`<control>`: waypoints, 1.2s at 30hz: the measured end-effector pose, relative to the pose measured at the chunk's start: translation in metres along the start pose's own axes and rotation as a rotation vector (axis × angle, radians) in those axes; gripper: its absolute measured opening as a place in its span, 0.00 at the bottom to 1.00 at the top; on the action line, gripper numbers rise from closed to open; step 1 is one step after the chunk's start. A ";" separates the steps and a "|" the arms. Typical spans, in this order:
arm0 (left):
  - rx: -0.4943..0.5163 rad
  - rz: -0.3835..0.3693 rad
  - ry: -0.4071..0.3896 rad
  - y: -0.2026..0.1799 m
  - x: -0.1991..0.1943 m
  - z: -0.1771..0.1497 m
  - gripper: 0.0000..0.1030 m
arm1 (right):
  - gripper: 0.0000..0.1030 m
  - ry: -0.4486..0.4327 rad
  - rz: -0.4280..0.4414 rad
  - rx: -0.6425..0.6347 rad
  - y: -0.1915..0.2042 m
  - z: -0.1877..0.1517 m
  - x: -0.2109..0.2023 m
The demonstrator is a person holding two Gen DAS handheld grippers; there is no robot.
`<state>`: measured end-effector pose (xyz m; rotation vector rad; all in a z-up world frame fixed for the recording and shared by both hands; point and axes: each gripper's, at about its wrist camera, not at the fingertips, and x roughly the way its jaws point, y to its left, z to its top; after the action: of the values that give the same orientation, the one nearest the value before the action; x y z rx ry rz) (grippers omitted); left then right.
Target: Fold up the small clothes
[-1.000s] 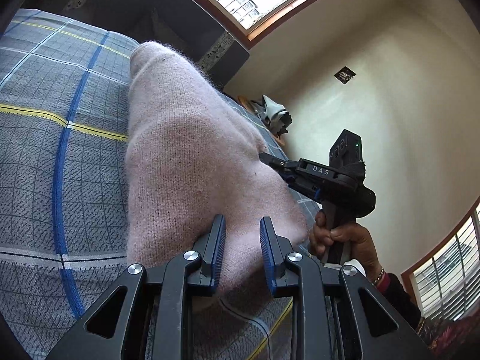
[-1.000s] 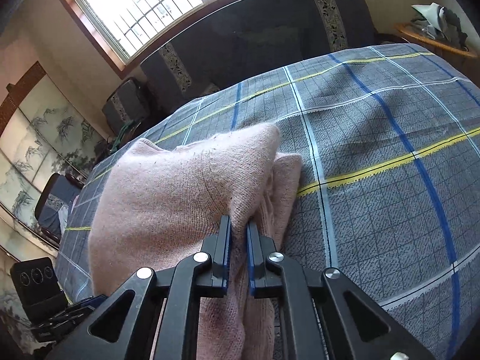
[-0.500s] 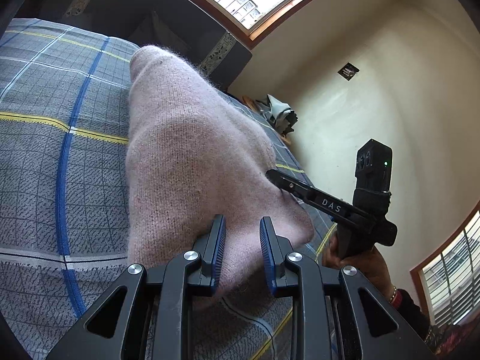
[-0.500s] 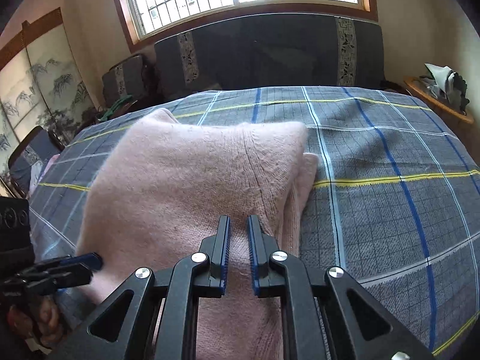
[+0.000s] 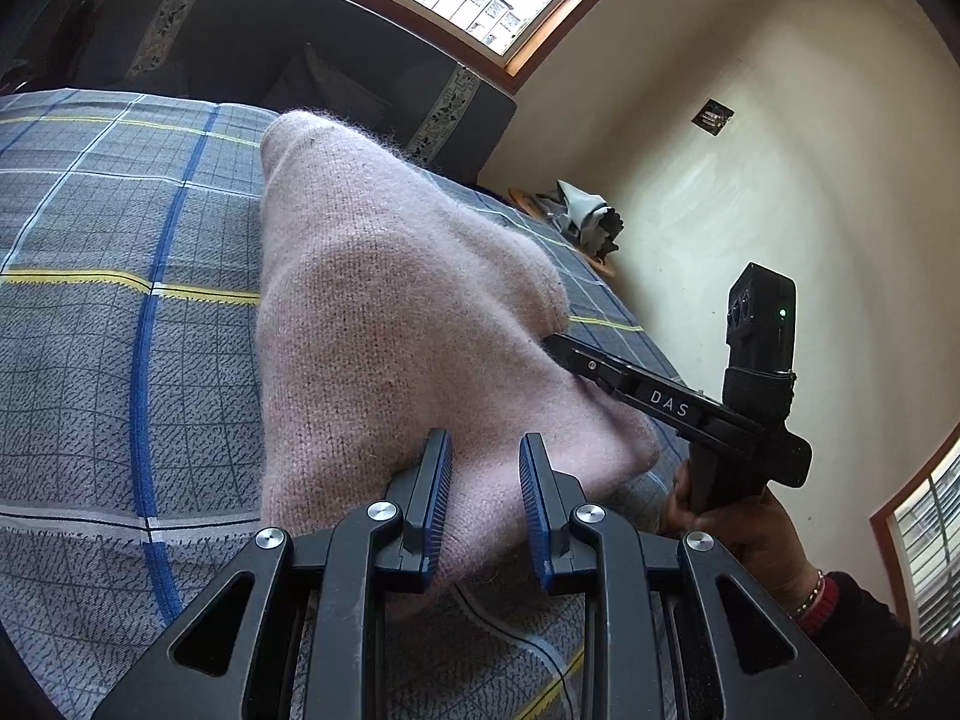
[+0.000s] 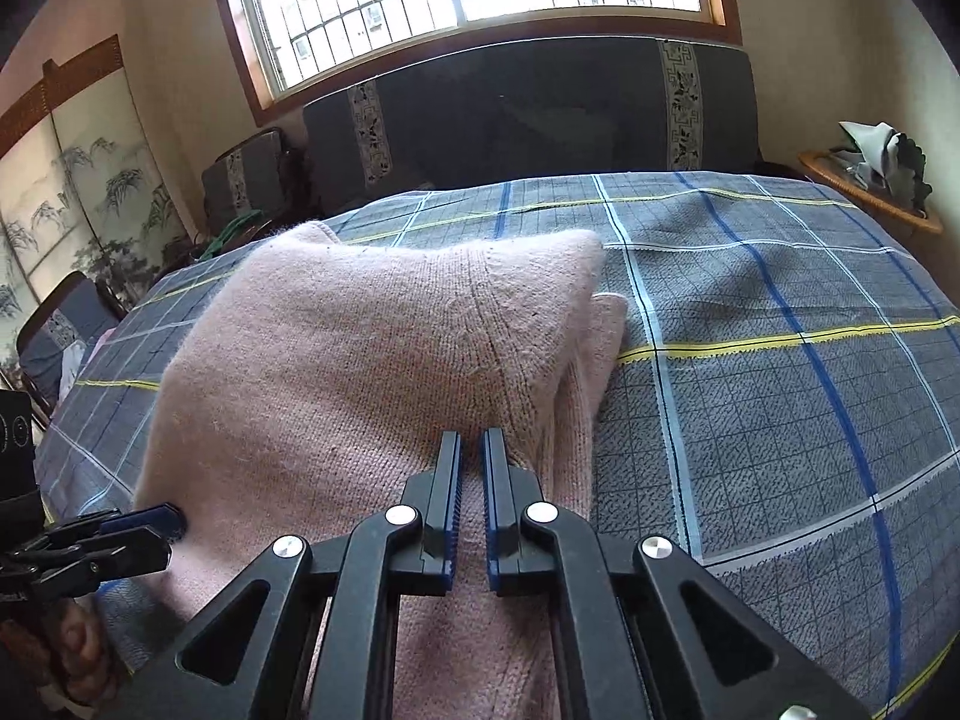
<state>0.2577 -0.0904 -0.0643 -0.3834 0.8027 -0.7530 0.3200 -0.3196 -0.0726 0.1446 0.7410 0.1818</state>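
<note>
Pink knit sweater (image 5: 384, 324) lies on the bed, on top of the grey plaid bedspread (image 5: 120, 312) with blue and yellow lines; it sits toward the near edge, lifted off the cover at the near end by both tongs. Left tongs (image 5: 485, 483) partly closed, a bunched thickness of the knit between the blue pads, looks like a real grip on the near-left corner. Right tongs (image 6: 471, 468) nearly fully closed, only a thin slit between the pads, pinching a thin layer of the knit beside a seam line on the near-right side; in the left wrist view the right tongs' tip runs into the sweater edge, held by the person's hand (image 5: 738, 534). Progress, judged: the sweater already looks narrowed, with a second layer (image 6: 591, 348) peeking out under the right edge, so the side or sleeve fold seems done. What is left seems to be the lengthwise fold: carrying the held near edge over toward the far end by the dark headboard (image 6: 540, 102), setting it down, letting go, maybe smoothing. Far end of the sweater rests on the cover, rounded, not yet covered by anything. Cannot tell how many layers are underneath or whether the sleeves are tucked neatly. No other clothes visible on the bed, so cannot tell if more pieces wait. Roughly mid-task for this garment, fold in hand not finished.
</note>
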 end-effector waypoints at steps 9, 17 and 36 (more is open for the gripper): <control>0.035 0.048 0.003 -0.008 0.003 0.001 0.24 | 0.04 0.000 -0.023 -0.020 0.002 0.000 0.000; 0.072 0.098 0.006 -0.019 0.008 0.000 0.24 | 0.04 0.000 -0.014 -0.013 0.002 0.000 -0.001; 0.032 0.080 -0.121 -0.023 -0.035 0.019 0.30 | 0.18 -0.021 0.078 0.023 -0.004 -0.001 -0.007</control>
<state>0.2458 -0.0795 -0.0210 -0.3628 0.6873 -0.6602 0.3150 -0.3249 -0.0694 0.1977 0.7175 0.2458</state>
